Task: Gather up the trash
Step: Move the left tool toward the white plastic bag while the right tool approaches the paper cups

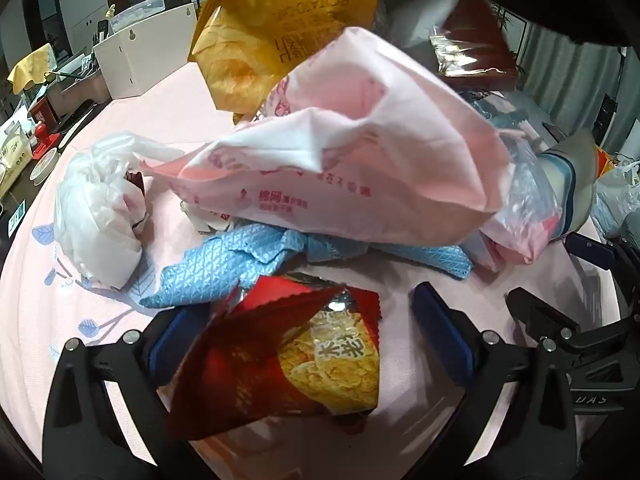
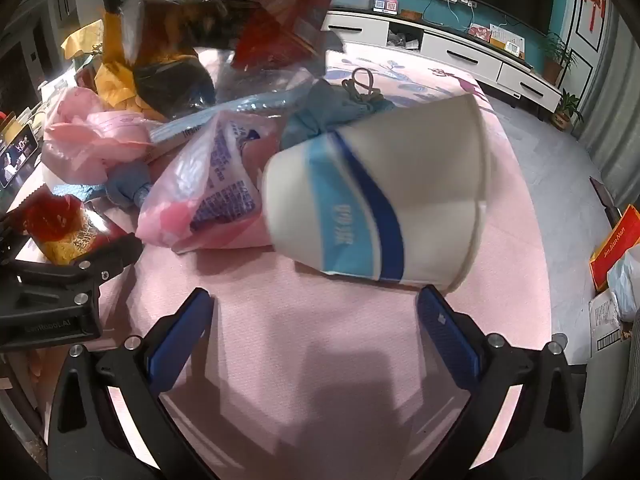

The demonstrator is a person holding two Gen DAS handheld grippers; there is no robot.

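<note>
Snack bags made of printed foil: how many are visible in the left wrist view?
2. The red foil snack bag lies between the left claw fingers; the yellow foil potato chip bag is at the top, behind the pile. More may be hidden under it.

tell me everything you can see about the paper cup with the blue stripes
The paper cup is white with a light blue band and a darker blue curved stripe, with pale print on the light blue band. It looks like thin paper and lies tipped on its side on the pink tablecloth, rim toward the right, base against a clear plastic bag of pink material. It looks slightly blurred. The right claw is open just in front of it, not gripping it.
</note>
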